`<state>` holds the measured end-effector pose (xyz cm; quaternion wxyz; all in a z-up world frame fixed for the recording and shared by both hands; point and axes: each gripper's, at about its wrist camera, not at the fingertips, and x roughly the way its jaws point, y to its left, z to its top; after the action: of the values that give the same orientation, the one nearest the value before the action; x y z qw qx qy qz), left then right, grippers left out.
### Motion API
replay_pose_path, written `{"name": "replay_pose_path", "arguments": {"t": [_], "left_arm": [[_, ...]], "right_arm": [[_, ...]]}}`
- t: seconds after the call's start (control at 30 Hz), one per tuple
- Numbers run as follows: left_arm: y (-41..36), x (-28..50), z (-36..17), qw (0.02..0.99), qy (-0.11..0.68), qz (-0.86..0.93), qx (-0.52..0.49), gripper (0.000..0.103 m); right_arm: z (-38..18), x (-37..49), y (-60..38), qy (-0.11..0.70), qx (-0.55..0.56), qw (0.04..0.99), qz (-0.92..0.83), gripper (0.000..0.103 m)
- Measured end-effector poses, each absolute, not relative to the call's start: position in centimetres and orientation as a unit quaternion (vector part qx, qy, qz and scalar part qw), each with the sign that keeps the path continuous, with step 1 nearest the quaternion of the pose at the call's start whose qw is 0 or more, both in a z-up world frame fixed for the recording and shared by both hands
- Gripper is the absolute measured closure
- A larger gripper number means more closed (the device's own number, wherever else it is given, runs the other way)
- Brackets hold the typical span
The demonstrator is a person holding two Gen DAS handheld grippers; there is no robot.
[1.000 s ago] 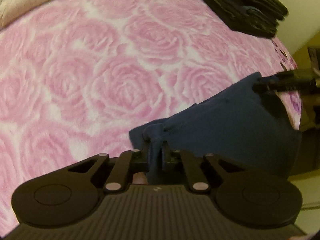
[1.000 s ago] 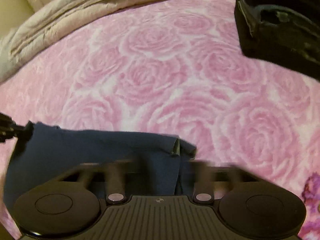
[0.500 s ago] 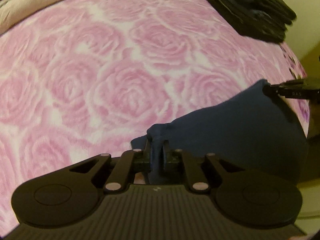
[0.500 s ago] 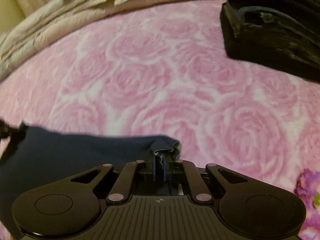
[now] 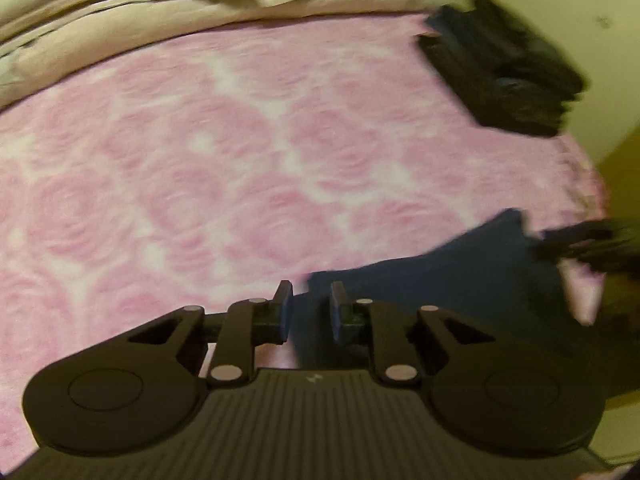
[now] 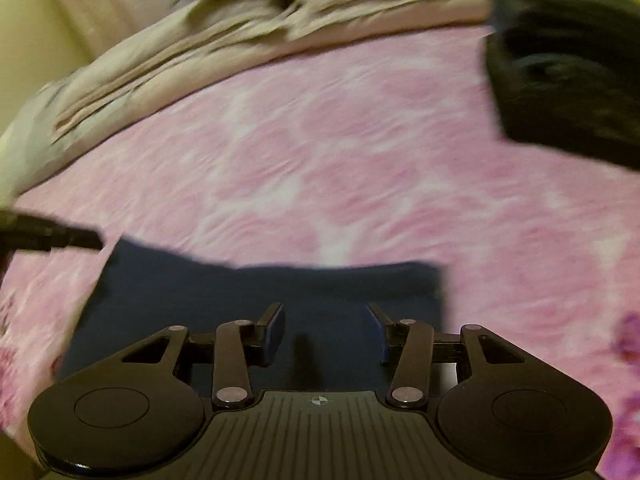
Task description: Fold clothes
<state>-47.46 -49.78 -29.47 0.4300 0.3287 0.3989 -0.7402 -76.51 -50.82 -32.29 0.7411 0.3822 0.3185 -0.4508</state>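
— So, how many pieces do I have?
— One navy garment (image 6: 248, 300), low in both frames on the pink rose bedspread (image 6: 360, 160), long axis running side to side. One dark folded stack (image 6: 568, 88) upper right, one beige blanket (image 6: 200, 40) along the top.
— And my claws?
— Left gripper (image 5: 309, 312) jaws slightly parted, right gripper (image 6: 326, 330) wider; both just been opening, gripping nothing, cloth lying beneath them.
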Motion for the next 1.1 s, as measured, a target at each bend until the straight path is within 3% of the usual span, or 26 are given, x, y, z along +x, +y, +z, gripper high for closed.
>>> {"name": "replay_pose_path", "arguments": {"t": [0.1, 0.23, 0.47, 0.73, 0.8, 1.1], "left_arm": [[-50.0, -49.9, -31.4, 0.390, 0.382, -0.751, 0.373, 0.087], [-51.1, -49.9, -34.9, 0.414, 0.394, -0.720, 0.394, 0.100], [-50.8, -49.5, -34.9, 0.426, 0.380, -0.722, 0.390, 0.100], [-50.4, -48.9, -32.6, 0.441, 0.396, -0.714, 0.374, 0.099], [-49.2, -48.7, -31.0, 0.443, 0.392, -0.718, 0.366, 0.092], [-41.6, -50.5, -32.4, 0.402, 0.365, -0.721, 0.430, 0.090]], "right_arm": [[-34.6, -74.7, -51.7, 0.325, 0.387, 0.746, -0.434, 0.055], [-36.1, -75.6, -53.4, 0.341, 0.345, 0.744, -0.460, 0.056], [-35.9, -79.3, -54.3, 0.328, 0.341, 0.724, -0.501, 0.056], [-32.0, -78.2, -47.3, 0.295, 0.383, 0.732, -0.481, 0.055], [-32.9, -77.8, -45.3, 0.314, 0.393, 0.733, -0.458, 0.055], [-34.9, -80.4, -42.9, 0.319, 0.407, 0.709, -0.479, 0.055]]}}
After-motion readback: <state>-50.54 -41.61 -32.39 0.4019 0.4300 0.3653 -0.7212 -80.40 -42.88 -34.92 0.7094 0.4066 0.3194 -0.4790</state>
